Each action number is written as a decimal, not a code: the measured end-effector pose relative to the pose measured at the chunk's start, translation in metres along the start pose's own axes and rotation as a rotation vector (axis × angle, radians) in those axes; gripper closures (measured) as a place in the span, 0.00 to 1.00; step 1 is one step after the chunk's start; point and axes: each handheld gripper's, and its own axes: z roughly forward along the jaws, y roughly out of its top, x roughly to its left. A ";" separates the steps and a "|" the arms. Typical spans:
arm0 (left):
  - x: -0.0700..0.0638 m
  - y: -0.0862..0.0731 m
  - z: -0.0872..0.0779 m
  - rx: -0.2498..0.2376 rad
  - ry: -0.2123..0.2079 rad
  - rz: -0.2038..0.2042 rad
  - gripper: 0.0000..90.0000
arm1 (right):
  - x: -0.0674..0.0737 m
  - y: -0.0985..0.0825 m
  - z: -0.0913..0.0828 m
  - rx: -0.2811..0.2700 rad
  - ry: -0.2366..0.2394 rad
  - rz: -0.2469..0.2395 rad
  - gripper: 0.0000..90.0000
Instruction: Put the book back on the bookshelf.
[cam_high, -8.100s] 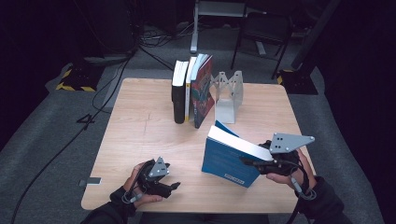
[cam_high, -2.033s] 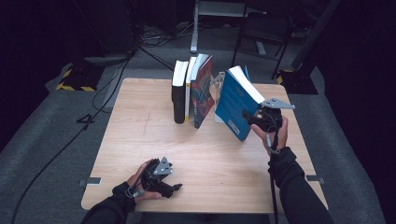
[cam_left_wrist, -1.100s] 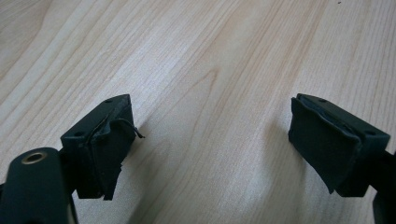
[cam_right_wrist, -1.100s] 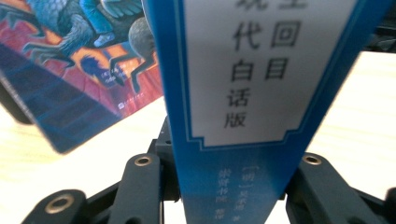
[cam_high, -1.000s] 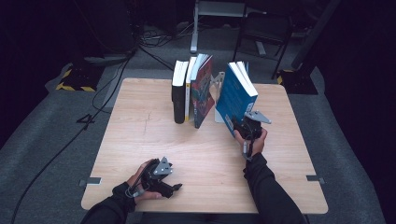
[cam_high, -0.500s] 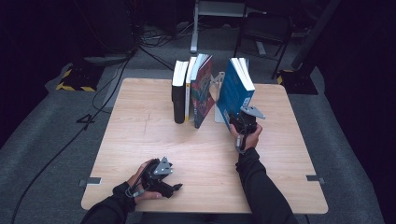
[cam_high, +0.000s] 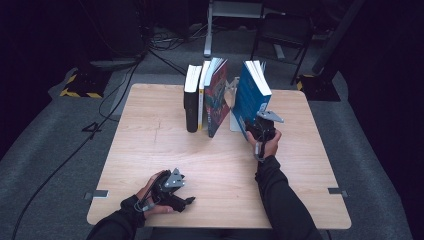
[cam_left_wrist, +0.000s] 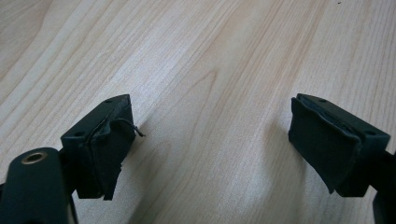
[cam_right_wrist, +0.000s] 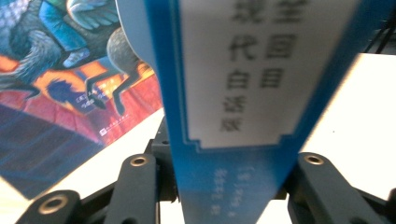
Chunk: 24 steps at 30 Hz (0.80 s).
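Note:
A thick blue book (cam_high: 252, 97) stands on its lower edge near the table's far middle, leaning slightly. My right gripper (cam_high: 251, 127) holds it low on the spine; in the right gripper view the blue spine (cam_right_wrist: 233, 93) sits between the jaws of the right gripper (cam_right_wrist: 229, 186). Those jaws have just been opening a little, with the book still between them and the pads against it. My left gripper (cam_high: 189, 201) rests near the table's front edge. Its jaws stand wide apart over bare wood in the left gripper view (cam_left_wrist: 210, 149).
A row of upright books stands left of the blue one: a black book (cam_high: 191, 105), a white one (cam_high: 202, 95) and a colourful leaning book (cam_high: 217, 97), whose cover (cam_right_wrist: 70, 70) lies close by. A white bookend (cam_high: 231, 90) sits between them. The wooden table (cam_high: 150, 150) ends close behind.
The right hand has carried the blue book from flat at the front right up to the back, then stood it more upright close to the row. The left gripper has not moved.

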 end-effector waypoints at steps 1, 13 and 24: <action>0.000 0.000 0.000 0.000 0.000 0.000 0.16 | -0.001 0.000 -0.001 0.004 0.005 -0.012 0.62; 0.000 0.000 0.000 0.000 0.000 -0.001 0.16 | -0.011 -0.007 -0.021 0.006 0.088 -0.069 0.67; 0.000 0.000 0.000 0.001 0.000 -0.003 0.16 | 0.004 -0.005 -0.013 -0.022 0.012 -0.050 0.68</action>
